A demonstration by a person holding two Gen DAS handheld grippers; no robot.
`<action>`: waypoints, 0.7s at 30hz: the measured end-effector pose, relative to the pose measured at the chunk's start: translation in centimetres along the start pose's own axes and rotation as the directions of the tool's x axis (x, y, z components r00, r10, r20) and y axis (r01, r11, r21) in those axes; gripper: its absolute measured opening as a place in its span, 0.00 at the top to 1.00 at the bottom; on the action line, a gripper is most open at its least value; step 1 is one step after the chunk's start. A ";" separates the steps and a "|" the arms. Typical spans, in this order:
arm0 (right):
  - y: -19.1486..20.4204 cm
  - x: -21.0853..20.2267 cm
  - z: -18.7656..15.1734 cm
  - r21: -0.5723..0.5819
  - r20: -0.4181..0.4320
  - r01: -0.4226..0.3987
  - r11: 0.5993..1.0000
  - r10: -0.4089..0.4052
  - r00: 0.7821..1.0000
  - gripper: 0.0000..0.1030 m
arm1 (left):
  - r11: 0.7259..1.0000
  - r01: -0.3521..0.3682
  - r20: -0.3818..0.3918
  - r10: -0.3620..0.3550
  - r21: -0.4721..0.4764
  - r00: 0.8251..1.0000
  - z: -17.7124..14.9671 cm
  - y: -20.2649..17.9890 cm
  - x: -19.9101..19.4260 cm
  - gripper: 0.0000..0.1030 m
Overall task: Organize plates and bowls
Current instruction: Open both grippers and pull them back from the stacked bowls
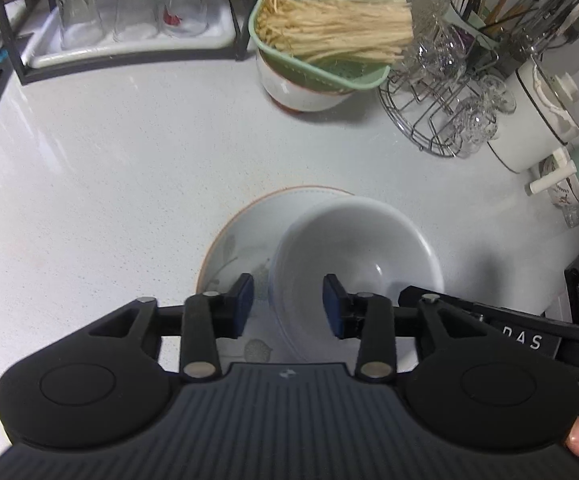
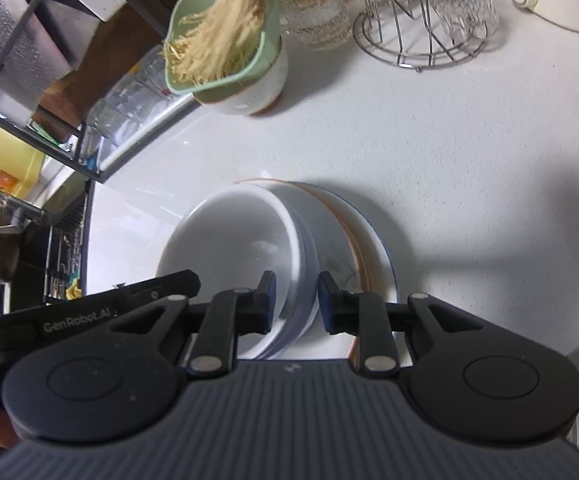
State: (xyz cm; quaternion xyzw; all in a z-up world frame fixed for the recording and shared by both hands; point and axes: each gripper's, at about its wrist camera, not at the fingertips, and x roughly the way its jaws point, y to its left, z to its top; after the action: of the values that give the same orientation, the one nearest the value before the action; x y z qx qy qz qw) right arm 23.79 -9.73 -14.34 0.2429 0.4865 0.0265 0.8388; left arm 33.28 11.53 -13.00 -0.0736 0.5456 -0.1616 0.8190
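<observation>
Bowl [image 1: 355, 264] sits on plates [image 1: 241, 236], mid counter [image 1: 109, 152]. We straddle its rim both sides: left gripper [image 1: 288, 306] and right gripper [image 2: 292, 302], jaws apart, no clamp yet. Glazed ceramic: stiff, heavy, slick, chips easily. Pinch rim wall, lift level.

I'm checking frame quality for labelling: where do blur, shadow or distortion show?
Left wrist view: fisheye bends the countertop edge; the white bowl rim looks soft. Right wrist view: broad dark shadows cross the counter at right; the bowl and plate edges are blurred.
</observation>
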 end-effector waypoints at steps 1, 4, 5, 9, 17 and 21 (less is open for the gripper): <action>0.0 -0.2 0.1 -0.001 0.004 0.000 1.000 0.000 1.000 0.74 | 1.000 -0.007 0.015 0.007 0.003 1.000 0.0 -0.1 -0.5 0.55; -0.1 -1.2 0.1 -0.020 0.028 -0.001 1.000 0.002 1.000 0.64 | 0.999 -0.027 0.054 0.026 0.018 0.998 0.0 -0.8 -2.1 0.55; -0.1 -1.7 0.1 -0.033 0.041 -0.003 0.999 0.005 0.999 0.63 | 0.999 -0.032 0.067 0.030 0.017 0.997 0.0 -1.1 -2.7 0.55; -0.2 -4.1 0.2 -0.086 0.095 -0.012 0.996 0.020 0.995 0.62 | 0.999 -0.046 0.139 0.042 0.026 0.989 -0.2 -2.8 -5.6 0.55; -0.8 -10.5 0.1 -0.200 0.230 -0.018 0.980 0.065 0.971 0.62 | 0.997 -0.065 0.296 0.047 0.051 0.954 -1.8 -7.2 -11.9 0.51; -1.3 -13.7 -0.2 -0.247 0.307 -0.019 0.969 0.096 0.947 0.62 | 0.998 -0.060 0.337 0.044 0.035 0.941 -3.5 -8.7 -14.0 0.49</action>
State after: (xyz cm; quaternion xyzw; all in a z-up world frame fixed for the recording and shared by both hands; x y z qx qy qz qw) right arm 16.19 -14.62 -3.97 0.1544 0.3316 0.0707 0.9280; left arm 23.50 8.43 0.33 -0.0673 0.3962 -0.1371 0.9054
